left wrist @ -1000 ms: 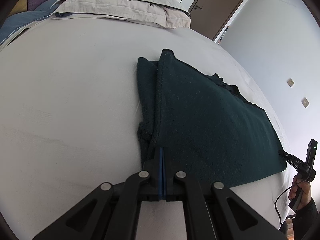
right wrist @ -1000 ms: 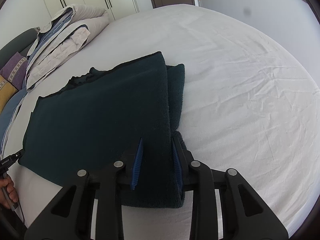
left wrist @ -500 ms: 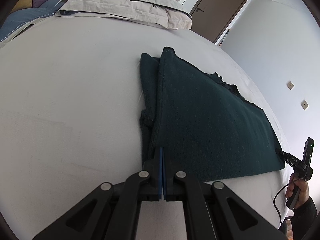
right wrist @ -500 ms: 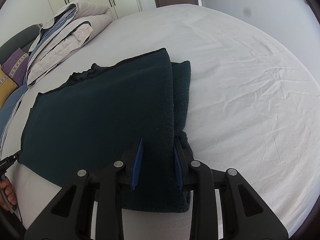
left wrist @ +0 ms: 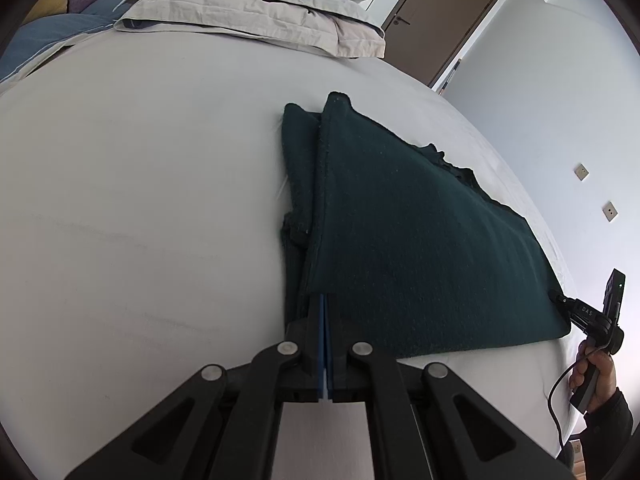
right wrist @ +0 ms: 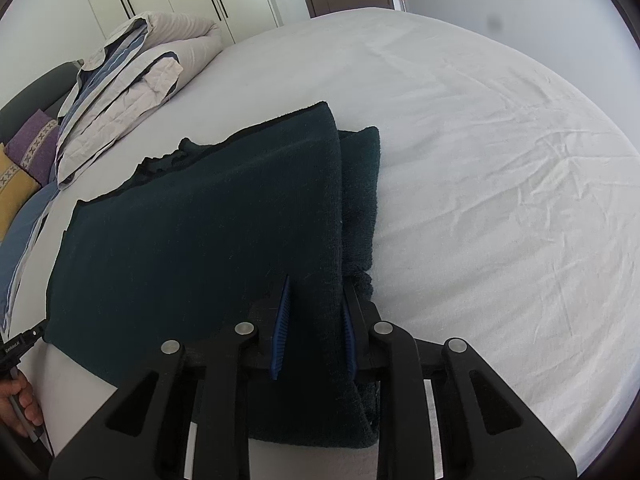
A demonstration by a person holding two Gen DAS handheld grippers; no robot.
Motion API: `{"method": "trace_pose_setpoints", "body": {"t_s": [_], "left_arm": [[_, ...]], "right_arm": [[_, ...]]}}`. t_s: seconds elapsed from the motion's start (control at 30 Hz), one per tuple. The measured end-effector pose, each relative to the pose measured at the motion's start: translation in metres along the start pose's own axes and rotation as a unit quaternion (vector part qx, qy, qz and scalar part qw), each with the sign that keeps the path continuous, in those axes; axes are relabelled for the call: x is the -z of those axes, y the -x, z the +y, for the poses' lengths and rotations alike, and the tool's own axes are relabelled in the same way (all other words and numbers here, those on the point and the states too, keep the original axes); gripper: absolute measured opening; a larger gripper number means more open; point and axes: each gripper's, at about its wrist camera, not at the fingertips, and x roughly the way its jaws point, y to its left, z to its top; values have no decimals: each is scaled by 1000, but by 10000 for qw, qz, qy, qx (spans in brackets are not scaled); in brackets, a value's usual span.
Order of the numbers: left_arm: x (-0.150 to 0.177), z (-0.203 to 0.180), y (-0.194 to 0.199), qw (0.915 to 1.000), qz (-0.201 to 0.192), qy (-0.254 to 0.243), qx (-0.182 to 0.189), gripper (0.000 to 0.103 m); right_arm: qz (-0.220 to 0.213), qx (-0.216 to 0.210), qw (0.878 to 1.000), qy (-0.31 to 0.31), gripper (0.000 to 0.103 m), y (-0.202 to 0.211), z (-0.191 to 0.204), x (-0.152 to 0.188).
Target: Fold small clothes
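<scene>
A dark green knitted garment [left wrist: 420, 240] lies folded on the white bed sheet [left wrist: 140, 200], its top layer drawn up between my two grippers. My left gripper [left wrist: 324, 300] is shut on the near corner of that layer, tips tucked under the cloth. In the right wrist view the same garment [right wrist: 200, 232] fills the middle. My right gripper [right wrist: 316, 312] has a thick fold of it between its blue pads [right wrist: 282, 320], and its jaws are closing on the fold. A lower layer shows beside the raised edge in both views.
Folded grey and blue bedding [left wrist: 260, 12] is stacked at the head of the bed, with purple and yellow cushions [right wrist: 28, 152] beside it. A hand [left wrist: 596, 376] holds the right gripper at the bed's near edge. The sheet [right wrist: 500, 200] is wrinkled to the right.
The right gripper's pads have drawn closer together around the fold. The garment's raised layer sits slightly further from both cameras. The left gripper stays shut in place.
</scene>
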Motion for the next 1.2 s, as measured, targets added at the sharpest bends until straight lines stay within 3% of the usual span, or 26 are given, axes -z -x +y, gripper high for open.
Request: {"method": "trace_pose_setpoints", "body": {"t_s": [0.13,0.5,0.6,0.67,0.7,0.73,0.8,0.93,1.07,1.2], "left_arm": [[0,0,0,10000,-8,14,0,2],[-2,5,4,9997,-16,210,106,3],[-12,3,16,9993,-149,324,130,2],[-23,-5,24,9990,-295,282,172,3],[-29,-12,27,9989,-356,217,227,3],[-36,-20,29,9987,-410,124,273,3],[-51,-38,26,9982,-468,-102,372,7],[-81,-86,8,9935,-738,-731,466,29],[-107,-116,-34,9904,-739,-1095,412,30],[-123,-117,-80,9884,-648,-1374,-42,30]], "right_arm": [[54,19,10000,-41,10,-4,0,-8],[265,-239,9986,-395,11,-12,-10,-18],[278,-224,9983,-465,21,9,-12,-7],[174,29,9981,-589,34,25,-13,0],[23,70,9978,-659,46,33,-13,1],[-123,48,9973,-716,47,41,-11,0],[-306,-220,9964,-762,47,50,0,-10],[-192,-1227,9900,-669,47,32,45,-40],[229,-1951,9789,-558,47,-16,100,-59],[712,-2311,9683,-625,47,-74,139,-66]]}}
